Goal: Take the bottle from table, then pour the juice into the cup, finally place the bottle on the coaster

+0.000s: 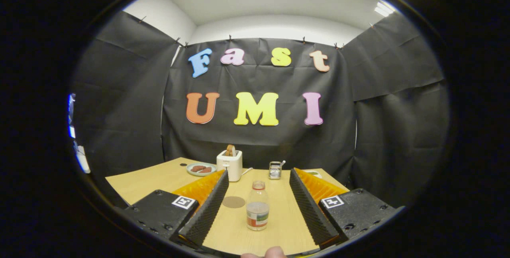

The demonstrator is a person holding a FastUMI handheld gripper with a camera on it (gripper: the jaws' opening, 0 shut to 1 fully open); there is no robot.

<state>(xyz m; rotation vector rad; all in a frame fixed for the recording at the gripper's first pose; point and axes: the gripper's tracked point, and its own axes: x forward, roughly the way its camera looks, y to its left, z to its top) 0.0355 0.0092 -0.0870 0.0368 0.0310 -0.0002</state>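
Clearly, the gripper [259, 194] is spreading its fingers wide and touching nothing, while the clear plastic bottle with a red cap and banded label [257, 207] is standing upright between them on the light wooden table [155, 178]. Its label is reading too small to make out. At ten o'clock from the bottle, a round brown coaster [234, 202] is lying flat. At twelve o'clock, beyond the fingers, a white toaster [229, 164] is holding bread, and a plate [201, 169] is sitting beside it.
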